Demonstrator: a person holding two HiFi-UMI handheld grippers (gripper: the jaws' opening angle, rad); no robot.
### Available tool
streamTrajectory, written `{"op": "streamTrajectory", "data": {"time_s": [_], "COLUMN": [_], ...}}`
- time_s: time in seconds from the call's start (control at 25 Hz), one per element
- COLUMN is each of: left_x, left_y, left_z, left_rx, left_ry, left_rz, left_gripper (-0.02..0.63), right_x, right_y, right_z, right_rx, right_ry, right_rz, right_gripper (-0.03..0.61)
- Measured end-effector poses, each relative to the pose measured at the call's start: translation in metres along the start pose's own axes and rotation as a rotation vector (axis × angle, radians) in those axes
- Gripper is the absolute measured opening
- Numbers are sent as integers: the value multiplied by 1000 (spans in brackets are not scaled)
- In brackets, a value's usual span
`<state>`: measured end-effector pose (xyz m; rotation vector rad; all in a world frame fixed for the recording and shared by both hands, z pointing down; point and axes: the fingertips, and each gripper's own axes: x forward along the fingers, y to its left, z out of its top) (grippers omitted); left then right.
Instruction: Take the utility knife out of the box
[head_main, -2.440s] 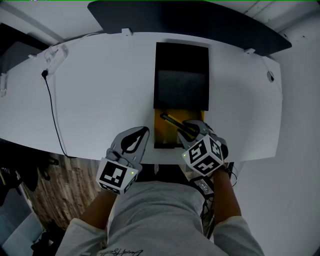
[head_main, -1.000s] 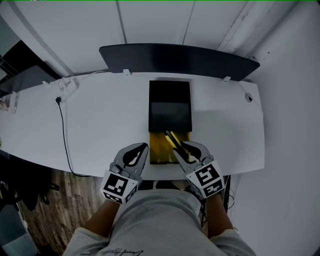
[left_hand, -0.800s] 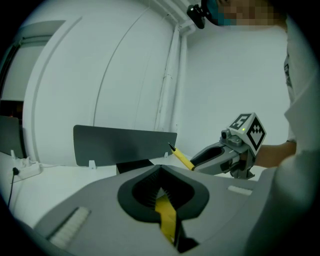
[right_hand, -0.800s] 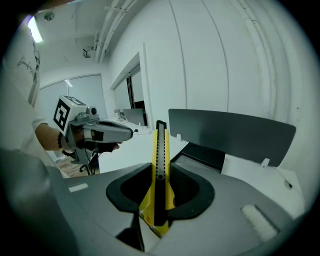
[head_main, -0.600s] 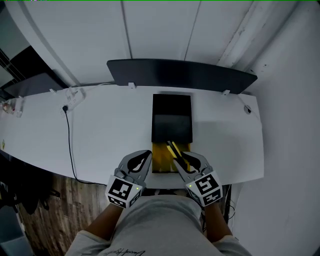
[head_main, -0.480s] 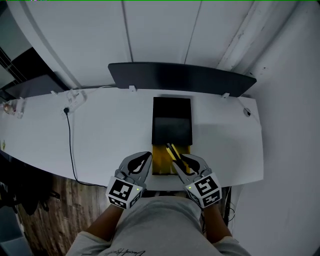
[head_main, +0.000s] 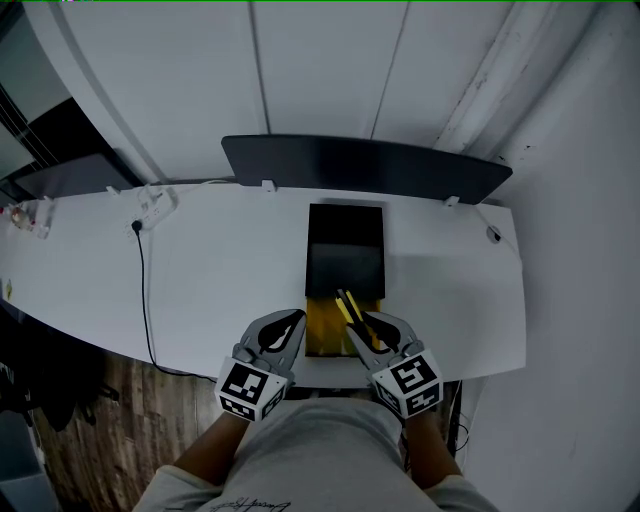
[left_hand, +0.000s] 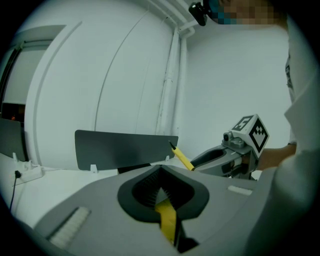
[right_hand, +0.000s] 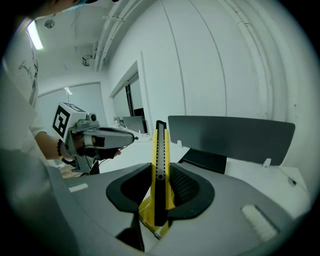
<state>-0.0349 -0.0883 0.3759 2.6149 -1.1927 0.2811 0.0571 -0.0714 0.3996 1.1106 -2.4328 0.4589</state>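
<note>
Holding the utility knife (right_hand: 160, 150) edge-on, the right gripper (head_main: 370, 330) has its jaws pinched on the yellow handle near the butt, which leaves most of the body free and pointing toward 11 o'clock. The black slider track faces the right gripper view. This orientation keeps the blade end directed away from the person.

The knife is raised above the table (head_main: 220, 270). In the left gripper view it stands in open air against the wall. From overhead it lies over the near, yellow-lined end of the box (head_main: 345, 262), so it appears lifted clear but not yet carried aside.

The box sits at 12 o'clock from the person, its dark lid section toward the dark panel (head_main: 365, 165) at the back edge.

The left gripper (head_main: 295, 318) rests at 9 o'clock of the box's open end, just beside it. Its jaw tips are pressed together with nothing pinched; yellow from the box shows through the gap behind the tips. This position probably serves to steady the box if required.
</note>
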Motion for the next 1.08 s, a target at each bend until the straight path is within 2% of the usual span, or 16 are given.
{"op": "streamTrajectory", "data": {"time_s": [1.08], "left_x": [-4], "left_y": [-3], "left_z": [1], "left_rx": [10], "left_ry": [8], "left_rz": [-3], "left_gripper": [0], "right_x": [1], "right_y": [7], "right_z": [-2], "right_rx": [-23], "right_ry": [17], "right_rz": [24], "right_gripper": [130]}}
